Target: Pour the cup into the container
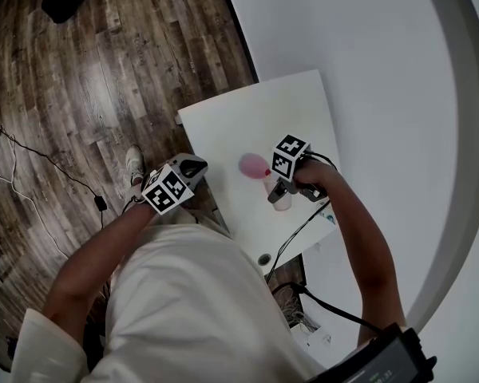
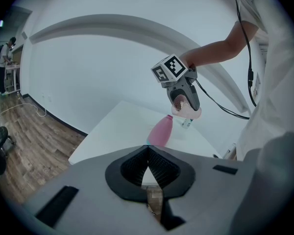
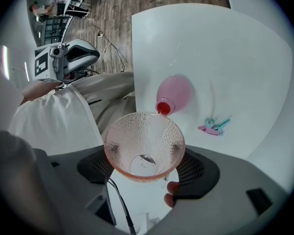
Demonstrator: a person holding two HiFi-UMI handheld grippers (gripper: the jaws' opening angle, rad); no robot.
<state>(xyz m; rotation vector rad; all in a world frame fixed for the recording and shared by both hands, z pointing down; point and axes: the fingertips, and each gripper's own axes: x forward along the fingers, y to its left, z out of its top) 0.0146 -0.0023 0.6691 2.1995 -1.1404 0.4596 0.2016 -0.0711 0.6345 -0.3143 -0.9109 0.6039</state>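
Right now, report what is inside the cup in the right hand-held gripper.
The pink cup looks nearly empty: only a small clear glint at its bottom, possibly liquid. The right hand-held gripper covers its outer sides.

Right gripper (image 1: 280, 193) holding cup (image 1: 283, 203) beside pink container (image 1: 253, 164) on white table (image 1: 223, 130), left gripper (image 1: 195, 167) at table edge
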